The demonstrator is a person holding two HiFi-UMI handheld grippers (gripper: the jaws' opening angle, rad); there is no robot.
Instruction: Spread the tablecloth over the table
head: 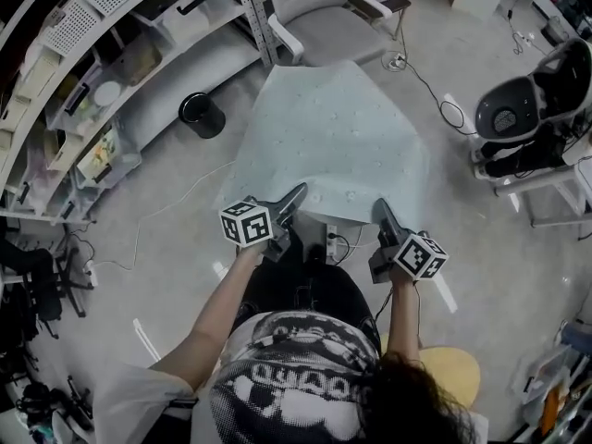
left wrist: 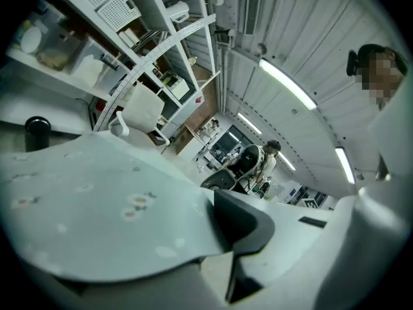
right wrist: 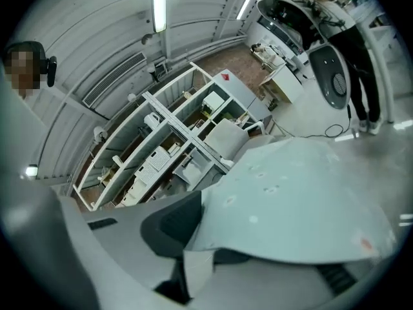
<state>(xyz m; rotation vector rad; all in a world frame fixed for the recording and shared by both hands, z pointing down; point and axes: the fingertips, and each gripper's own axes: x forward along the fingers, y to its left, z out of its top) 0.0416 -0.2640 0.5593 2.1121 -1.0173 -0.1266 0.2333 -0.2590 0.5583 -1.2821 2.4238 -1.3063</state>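
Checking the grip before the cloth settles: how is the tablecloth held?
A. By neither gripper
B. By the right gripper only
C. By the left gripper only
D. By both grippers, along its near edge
D: the left gripper and the right gripper each clamp the near edge of the tablecloth.

Bright, even light from ceiling strip lamps (left wrist: 287, 84); strong fisheye bending, dark corners, blurred foreground below the lamps.
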